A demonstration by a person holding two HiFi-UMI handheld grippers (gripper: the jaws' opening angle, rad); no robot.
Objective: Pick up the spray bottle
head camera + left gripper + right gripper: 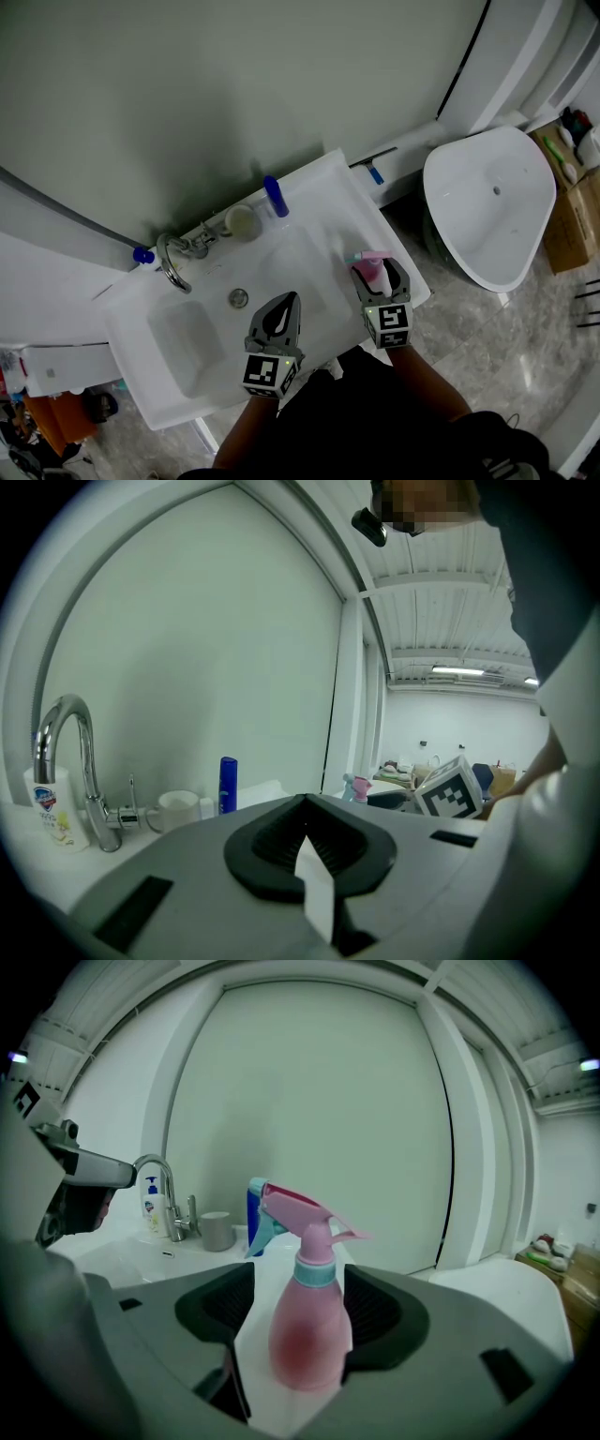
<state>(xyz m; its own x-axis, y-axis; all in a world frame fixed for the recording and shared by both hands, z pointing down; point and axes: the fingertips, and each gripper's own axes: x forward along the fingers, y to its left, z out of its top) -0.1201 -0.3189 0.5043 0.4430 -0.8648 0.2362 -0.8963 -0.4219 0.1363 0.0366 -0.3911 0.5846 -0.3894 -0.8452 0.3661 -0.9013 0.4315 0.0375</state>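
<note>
A pink spray bottle (372,270) with a teal collar and trigger stands upright on the right rim of the white sink (314,178). In the right gripper view the spray bottle (309,1321) is between the jaws of my right gripper (300,1299). The right pad lies against its side and a narrow white gap shows at the left pad, so the jaws are open around it. In the head view the right gripper (380,274) flanks the bottle. My left gripper (281,311) hovers over the basin's front, its fingertips meeting, shut and empty; the left gripper (305,803) view shows the bottle (361,787) far off.
At the back of the sink stand a chrome faucet (173,258), a soap bottle (142,255), a mug (242,220) and a tall blue bottle (275,197). A white tub-like fixture (487,202) and a cardboard box (572,216) are on the floor to the right.
</note>
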